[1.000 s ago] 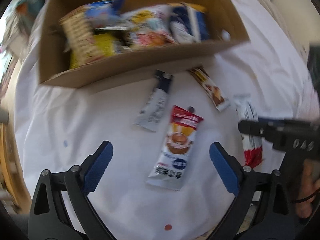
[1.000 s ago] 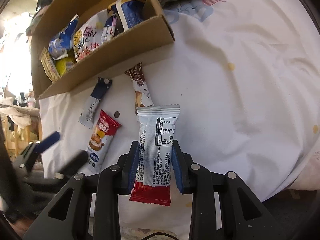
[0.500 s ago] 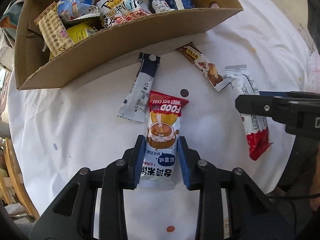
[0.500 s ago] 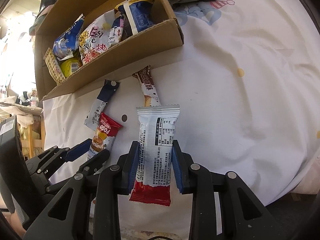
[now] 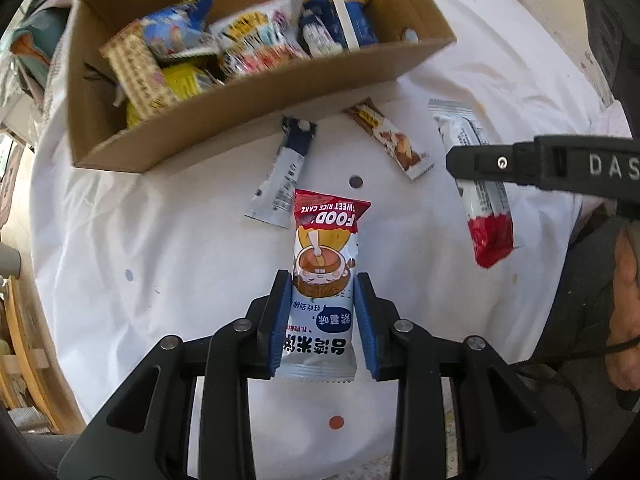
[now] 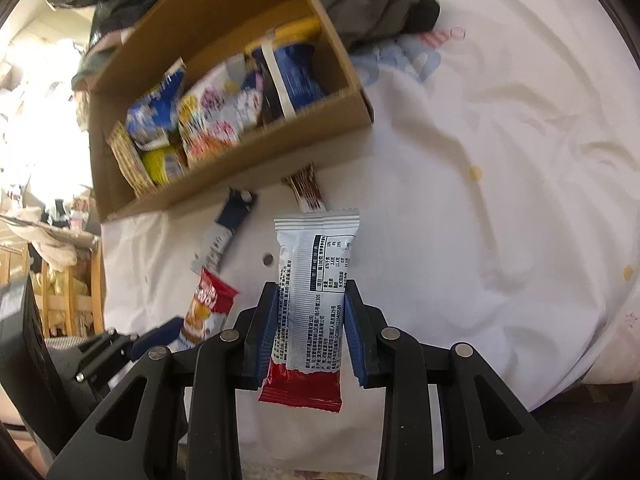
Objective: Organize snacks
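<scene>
My left gripper (image 5: pixel 322 312) is shut on a red-topped rice cake packet (image 5: pixel 325 256) and holds it above the white cloth. My right gripper (image 6: pixel 307 320) is shut on a silver packet with a red end (image 6: pixel 314 280), also off the cloth; it shows at the right of the left wrist view (image 5: pixel 476 188). A cardboard box (image 5: pixel 248 108) full of snack bags stands beyond both; it also shows in the right wrist view (image 6: pixel 260 168). A blue-and-silver packet (image 5: pixel 282 176) and a brown bar (image 5: pixel 390 140) lie on the cloth in front of the box.
A white cloth (image 6: pixel 480 200) covers the table. Dark clothing (image 6: pixel 376 4) lies behind the box's right end. Wooden furniture (image 6: pixel 68 292) stands past the table's left edge. The person's hand (image 5: pixel 624 304) is at the right.
My left gripper closed on the rice cake packet and lifted it. My right gripper has risen with its silver packet. Both views have moved closer to the box.
</scene>
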Demonstrator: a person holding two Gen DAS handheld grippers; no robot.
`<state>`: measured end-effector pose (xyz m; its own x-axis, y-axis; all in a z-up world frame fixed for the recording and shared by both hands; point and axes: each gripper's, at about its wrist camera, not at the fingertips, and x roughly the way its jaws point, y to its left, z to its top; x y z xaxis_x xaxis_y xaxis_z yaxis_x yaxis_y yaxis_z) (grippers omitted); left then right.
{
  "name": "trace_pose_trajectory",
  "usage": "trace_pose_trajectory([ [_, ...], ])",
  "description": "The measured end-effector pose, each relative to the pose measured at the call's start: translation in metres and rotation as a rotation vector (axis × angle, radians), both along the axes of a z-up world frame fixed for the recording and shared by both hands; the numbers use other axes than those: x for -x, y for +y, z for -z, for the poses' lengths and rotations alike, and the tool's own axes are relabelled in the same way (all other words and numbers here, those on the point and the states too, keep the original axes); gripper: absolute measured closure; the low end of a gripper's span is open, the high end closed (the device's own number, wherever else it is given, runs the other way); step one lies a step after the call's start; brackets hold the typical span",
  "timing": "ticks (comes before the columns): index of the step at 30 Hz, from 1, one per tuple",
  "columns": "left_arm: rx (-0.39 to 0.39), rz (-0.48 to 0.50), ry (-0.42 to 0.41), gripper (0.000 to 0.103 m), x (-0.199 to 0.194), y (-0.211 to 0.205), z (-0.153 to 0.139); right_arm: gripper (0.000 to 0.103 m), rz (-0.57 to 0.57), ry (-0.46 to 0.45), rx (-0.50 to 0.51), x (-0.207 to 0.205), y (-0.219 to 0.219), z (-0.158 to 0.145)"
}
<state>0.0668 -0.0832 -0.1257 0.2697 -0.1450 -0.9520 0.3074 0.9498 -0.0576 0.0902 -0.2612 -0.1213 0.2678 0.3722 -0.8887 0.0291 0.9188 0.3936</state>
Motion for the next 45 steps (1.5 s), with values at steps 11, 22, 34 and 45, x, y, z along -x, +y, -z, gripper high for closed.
trace_pose_trajectory([
  [11, 0.032, -0.252, -0.151, 0.075, -0.008, 0.05, -0.051, 0.07, -0.056, -0.142, -0.077, 0.006, 0.016, -0.035],
  [22, 0.059, -0.33, -0.356, 0.075, -0.029, 0.062, -0.102, 0.07, -0.064, -0.364, -0.175, 0.008, 0.018, -0.083],
  [34, 0.094, -0.354, -0.398, 0.083, -0.061, 0.08, -0.126, 0.07, -0.02, -0.41, -0.205, -0.022, 0.01, -0.094],
  [45, 0.109, -0.375, 0.002, 0.052, -0.054, 0.09, -0.025, 0.07, 0.067, -0.305, -0.321, -0.039, -0.006, -0.069],
])
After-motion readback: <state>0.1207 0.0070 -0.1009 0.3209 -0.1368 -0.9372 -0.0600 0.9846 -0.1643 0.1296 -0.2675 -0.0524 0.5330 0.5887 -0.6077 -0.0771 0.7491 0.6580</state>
